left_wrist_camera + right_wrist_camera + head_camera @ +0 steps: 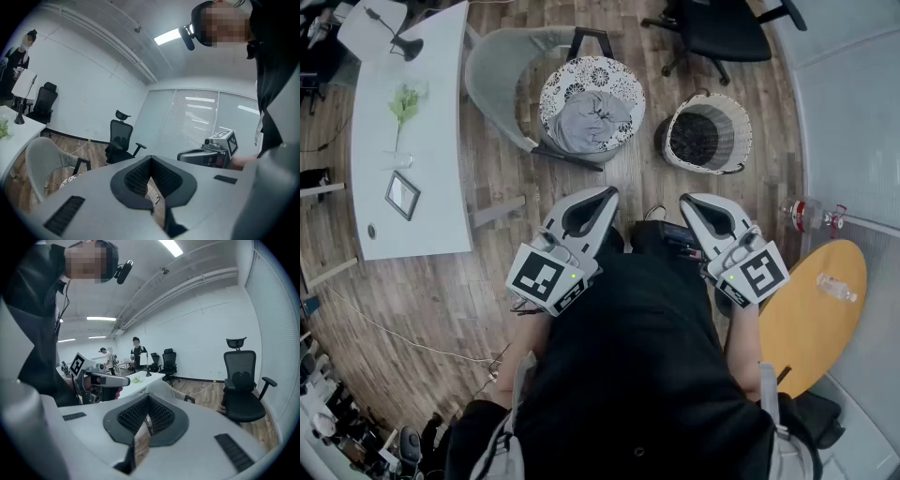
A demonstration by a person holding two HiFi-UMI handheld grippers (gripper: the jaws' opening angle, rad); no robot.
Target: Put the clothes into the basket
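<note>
A grey garment (586, 120) lies bunched inside a round container with a white and black patterned rim (623, 84), on the wooden floor ahead of me. To its right stands a woven wicker basket (741, 127) with a dark inside. Both grippers are held close to my body, well short of the two containers. My left gripper (605, 192) is shut with nothing between its jaws, and its tips (151, 158) meet. My right gripper (689, 199) is also shut and holds nothing, with its tips (149, 397) together.
A grey shell chair (502, 75) stands just left of the patterned container. A long white table (412, 141) runs along the left, a yellow round table (816, 309) with a bottle sits at the right, and a black office chair (722, 33) stands beyond the wicker basket. People stand far off.
</note>
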